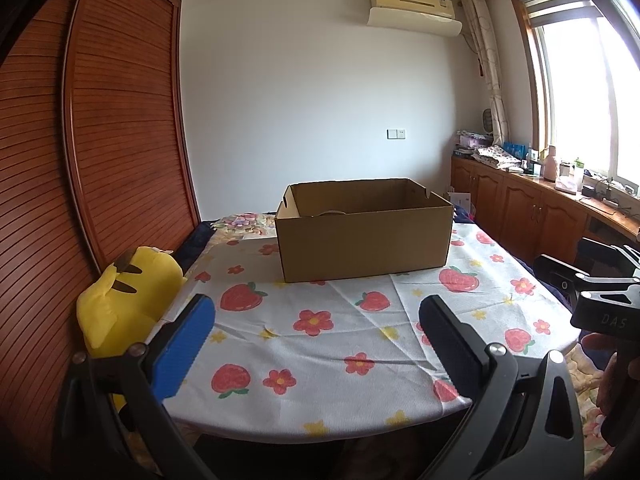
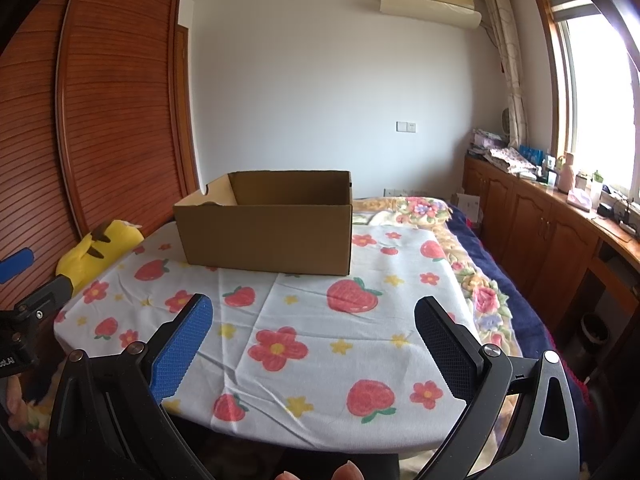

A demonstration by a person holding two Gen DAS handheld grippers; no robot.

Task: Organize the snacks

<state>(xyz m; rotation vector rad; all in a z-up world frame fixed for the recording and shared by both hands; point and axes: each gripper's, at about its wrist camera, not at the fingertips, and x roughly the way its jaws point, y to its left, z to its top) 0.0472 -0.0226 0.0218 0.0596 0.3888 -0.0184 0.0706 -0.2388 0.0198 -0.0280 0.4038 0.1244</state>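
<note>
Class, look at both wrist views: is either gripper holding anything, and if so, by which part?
Nothing is held. The left gripper and right gripper are both open, with only the tablecloth showing between their fingers; the cardboard box is untouched.

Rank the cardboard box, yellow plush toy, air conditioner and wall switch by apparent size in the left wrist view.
1. cardboard box
2. yellow plush toy, though nearness to the camera inflates it
3. air conditioner
4. wall switch
</note>
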